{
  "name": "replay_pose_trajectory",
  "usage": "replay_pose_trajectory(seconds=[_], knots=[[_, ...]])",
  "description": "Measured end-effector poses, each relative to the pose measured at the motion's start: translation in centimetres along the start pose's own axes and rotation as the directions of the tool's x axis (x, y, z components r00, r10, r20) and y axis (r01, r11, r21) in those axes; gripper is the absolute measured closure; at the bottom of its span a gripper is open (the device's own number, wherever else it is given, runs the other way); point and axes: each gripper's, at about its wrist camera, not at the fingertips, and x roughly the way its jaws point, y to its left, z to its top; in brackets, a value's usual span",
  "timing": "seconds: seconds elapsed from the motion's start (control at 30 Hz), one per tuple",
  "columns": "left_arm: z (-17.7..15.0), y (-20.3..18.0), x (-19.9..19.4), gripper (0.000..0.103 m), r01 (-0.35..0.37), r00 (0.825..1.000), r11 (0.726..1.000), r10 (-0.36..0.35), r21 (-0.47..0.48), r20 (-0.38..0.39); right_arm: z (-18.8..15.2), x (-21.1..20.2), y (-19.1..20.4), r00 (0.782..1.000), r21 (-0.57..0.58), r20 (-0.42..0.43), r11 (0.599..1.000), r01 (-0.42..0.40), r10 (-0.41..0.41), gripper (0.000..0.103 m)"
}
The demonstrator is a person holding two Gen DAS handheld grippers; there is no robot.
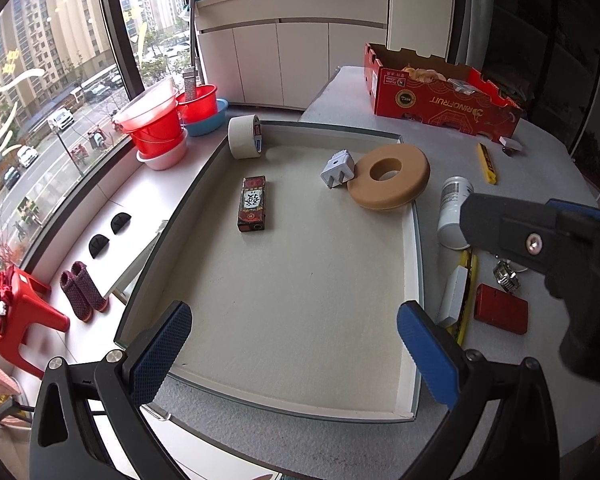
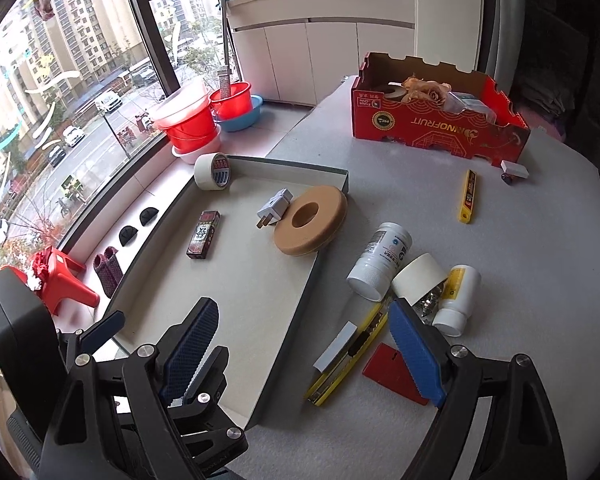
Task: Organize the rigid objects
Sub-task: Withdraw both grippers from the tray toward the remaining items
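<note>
A shallow white tray [image 1: 300, 304] [image 2: 236, 304] holds a dark red box [image 1: 253, 203] [image 2: 204, 234], a white plug [image 1: 337, 168] [image 2: 275, 207], a tape roll [image 1: 244, 136] [image 2: 213, 171] and a tan foam ring [image 1: 389, 176] [image 2: 311, 220] that overlaps its right rim. My left gripper [image 1: 294, 344] is open and empty over the tray's near end. My right gripper [image 2: 300, 344] is open and empty above the tray's right edge. To its right on the table lie a white bottle [image 2: 380, 260], a yellow utility knife [image 2: 348, 360], a grey block [image 2: 336, 346] and a red card [image 2: 392, 372].
A second white bottle [image 2: 458, 300] and a white tape roll [image 2: 418, 280] lie by the first bottle. A yellow cutter [image 2: 468, 196] and a red cardboard box [image 2: 440, 116] stand farther back. Red basins [image 2: 192, 120] sit by the window. The table edge is near.
</note>
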Motion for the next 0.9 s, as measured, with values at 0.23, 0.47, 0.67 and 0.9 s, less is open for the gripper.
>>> replay_pose_trajectory(seconds=[0.23,0.47,0.67,0.9], knots=[[-0.2,-0.5,-1.4,0.0,-0.005,1.0,1.0,0.004,0.007,0.018,-0.9,-1.1,-0.4,1.0,-0.003,0.014,1.0,-0.01,0.01,0.001],[-0.1,-2.6,-2.0,0.0,0.009,1.0,0.999,-0.01,0.042,0.005,-2.4,-2.6,-5.0,0.994,0.126,0.051,0.987,-0.098,0.092,0.0],[-0.4,-6.6,-2.7,0.0,0.073,0.997,0.987,-0.074,0.144,0.001,-6.6,-3.5,-11.2,0.998,0.217,0.03,0.975,0.04,-0.048,0.0],[0.0,-13.5,0.2,0.0,0.106,0.994,0.947,-0.097,0.302,-0.043,-13.2,-3.4,-18.1,0.995,0.389,-0.087,0.917,0.086,-0.057,0.0]])
